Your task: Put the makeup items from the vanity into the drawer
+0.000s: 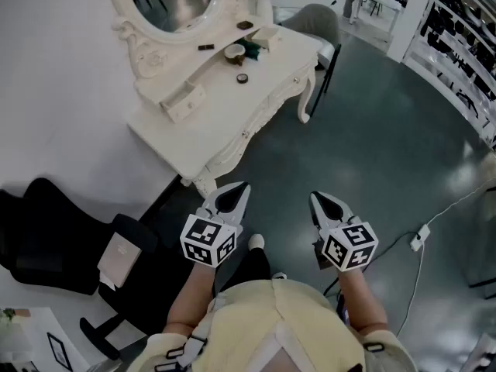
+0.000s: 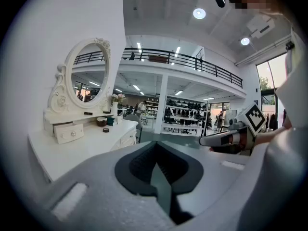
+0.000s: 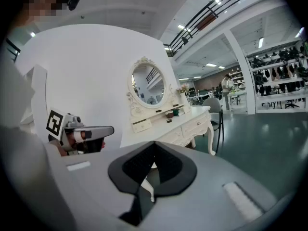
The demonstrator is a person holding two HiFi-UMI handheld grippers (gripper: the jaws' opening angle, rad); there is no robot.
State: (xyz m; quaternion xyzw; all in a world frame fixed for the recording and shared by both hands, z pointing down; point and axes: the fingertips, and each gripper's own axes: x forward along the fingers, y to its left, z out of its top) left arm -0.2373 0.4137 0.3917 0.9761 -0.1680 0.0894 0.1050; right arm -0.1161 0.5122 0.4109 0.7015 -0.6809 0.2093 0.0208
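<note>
Makeup items, among them a round dark compact [image 1: 242, 77], a white-rimmed round container [image 1: 234, 53] and a teal pot [image 1: 252, 48], sit on the white vanity [image 1: 232, 118], well ahead of both grippers and off to their left, below its oval mirror [image 1: 167, 2]. A small drawer unit [image 1: 184, 101] stands shut on the tabletop, nearer the grippers than the items. The left gripper [image 1: 237, 190] and right gripper [image 1: 317, 200], side by side over the grey floor [image 1: 372, 146], have their jaws closed together on nothing. A black chair [image 1: 46, 239] stands left of the left gripper
</note>
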